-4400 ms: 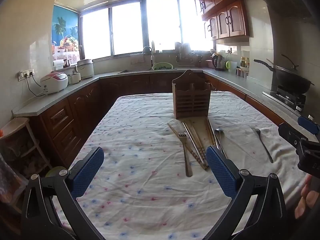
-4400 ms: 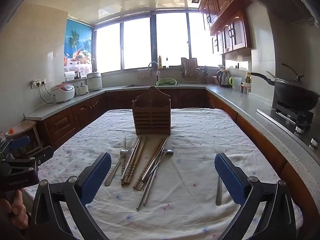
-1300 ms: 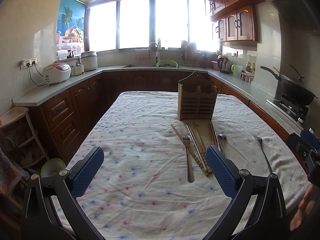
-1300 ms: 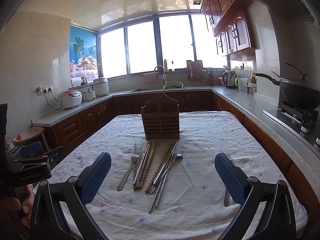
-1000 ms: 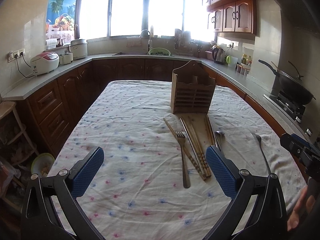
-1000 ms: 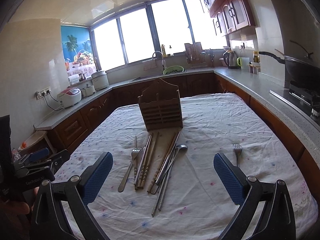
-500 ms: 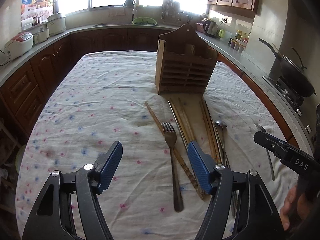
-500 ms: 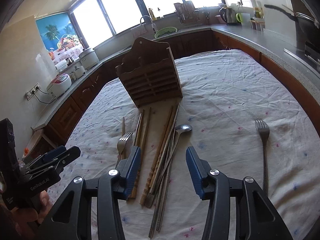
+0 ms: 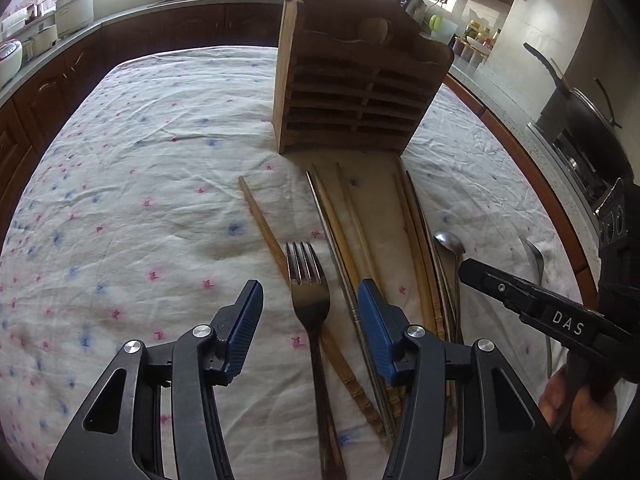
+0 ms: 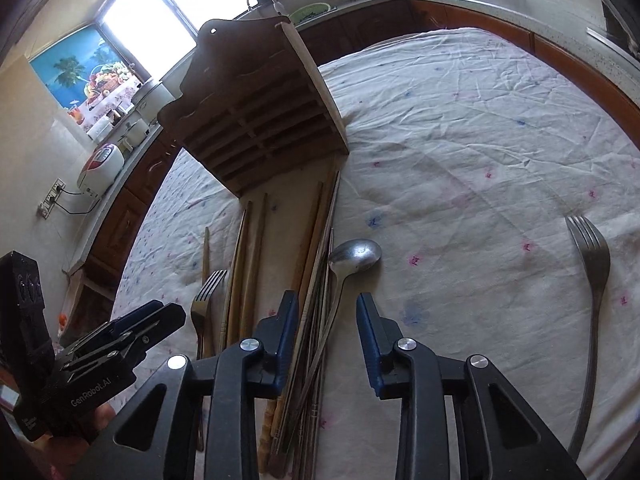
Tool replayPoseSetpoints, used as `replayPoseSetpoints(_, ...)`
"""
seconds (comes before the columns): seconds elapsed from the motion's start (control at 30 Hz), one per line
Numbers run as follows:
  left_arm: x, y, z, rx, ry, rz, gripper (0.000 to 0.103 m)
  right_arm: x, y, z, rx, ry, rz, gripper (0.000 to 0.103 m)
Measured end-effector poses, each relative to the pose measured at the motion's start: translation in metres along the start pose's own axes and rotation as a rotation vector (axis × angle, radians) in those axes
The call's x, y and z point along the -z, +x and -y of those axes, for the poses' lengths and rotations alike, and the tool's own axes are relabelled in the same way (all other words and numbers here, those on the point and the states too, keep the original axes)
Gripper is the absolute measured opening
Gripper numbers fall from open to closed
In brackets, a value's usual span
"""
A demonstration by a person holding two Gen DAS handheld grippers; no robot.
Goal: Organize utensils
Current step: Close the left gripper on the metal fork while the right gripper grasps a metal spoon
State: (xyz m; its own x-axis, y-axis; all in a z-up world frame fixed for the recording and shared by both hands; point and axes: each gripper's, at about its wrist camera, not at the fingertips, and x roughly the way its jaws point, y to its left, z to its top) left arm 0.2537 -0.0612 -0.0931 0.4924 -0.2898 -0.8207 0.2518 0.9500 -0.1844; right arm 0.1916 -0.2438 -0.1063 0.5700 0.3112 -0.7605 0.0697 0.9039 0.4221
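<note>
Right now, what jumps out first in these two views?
The wooden utensil rack stands mid-table on the floral cloth, with chopsticks fanned out in front of it. The left gripper straddles a fork; the right gripper straddles a spoon, jaws just closing, touching neither.

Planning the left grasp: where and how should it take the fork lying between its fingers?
Grip the fork at its narrow neck just below the tines, coming from above with pads either side. It lies flat, handle toward the left gripper, crossing a wooden chopstick, so pinch only metal.
</note>
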Motion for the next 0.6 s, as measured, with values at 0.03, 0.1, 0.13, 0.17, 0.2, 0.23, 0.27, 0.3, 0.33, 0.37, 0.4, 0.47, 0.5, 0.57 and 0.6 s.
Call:
replayPoseSetpoints(0.03,-0.001,0.005,0.001,0.001,0.002,-0.014,0.042,-0.002,0.005,0.002,-0.007,0.007,-0.013,0.029)
replayPoseSetpoints(0.1,-0.003,0.014,0.002,-0.002,0.007,-0.039,0.031,-0.004,0.014,0.003,-0.016,0.014,-0.039,0.025)
replayPoseSetpoints(0.13,-0.004,0.019,0.002,-0.003,0.008,-0.05,0.027,-0.005,0.017,0.004,-0.018,0.012,-0.049,0.022)
replayPoseSetpoints(0.17,-0.004,0.021,0.002,-0.004,0.007,-0.059,0.026,-0.006,0.021,0.004,-0.021,0.011,-0.057,0.02)
replayPoseSetpoints(0.2,-0.005,0.024,0.001,-0.005,0.007,-0.063,0.025,-0.008,0.023,0.004,-0.022,0.008,-0.057,0.02)
replayPoseSetpoints(0.23,-0.005,0.025,0.001,-0.009,0.01,-0.062,0.024,-0.01,0.023,0.003,-0.02,0.004,-0.055,0.019)
replayPoseSetpoints(0.27,-0.004,0.026,0.002,-0.009,0.015,-0.06,0.024,-0.012,0.024,0.003,-0.021,0.003,-0.056,0.018)
replayPoseSetpoints(0.3,-0.004,0.026,0.002,-0.008,0.018,-0.056,0.024,-0.014,0.025,0.004,-0.022,0.001,-0.057,0.014)
replayPoseSetpoints(0.33,-0.004,0.026,0.002,-0.006,0.019,-0.054,0.024,-0.015,0.026,0.004,-0.018,-0.003,-0.056,0.01)
replayPoseSetpoints(0.37,-0.004,0.027,0.002,-0.003,0.018,-0.053,0.024,-0.015,0.026,0.004,-0.014,-0.004,-0.059,0.006)
replayPoseSetpoints(0.4,-0.004,0.027,0.001,0.002,0.015,-0.052,0.023,-0.014,0.027,0.004,-0.015,-0.005,-0.061,0.006)
replayPoseSetpoints(0.47,-0.004,0.025,-0.002,0.021,0.001,-0.052,0.022,-0.013,0.026,0.005,-0.021,-0.01,-0.055,0.005)
replayPoseSetpoints(0.5,-0.004,0.024,-0.004,0.031,-0.007,-0.055,0.022,-0.013,0.025,0.005,-0.024,-0.012,-0.054,0.004)
replayPoseSetpoints(0.57,-0.004,0.02,-0.006,0.043,-0.014,-0.052,0.022,-0.012,0.021,0.005,-0.036,-0.014,-0.049,0.003)
replayPoseSetpoints(0.6,-0.004,0.016,-0.007,0.047,-0.016,-0.044,0.022,-0.012,0.021,0.003,-0.04,-0.019,-0.044,0.002)
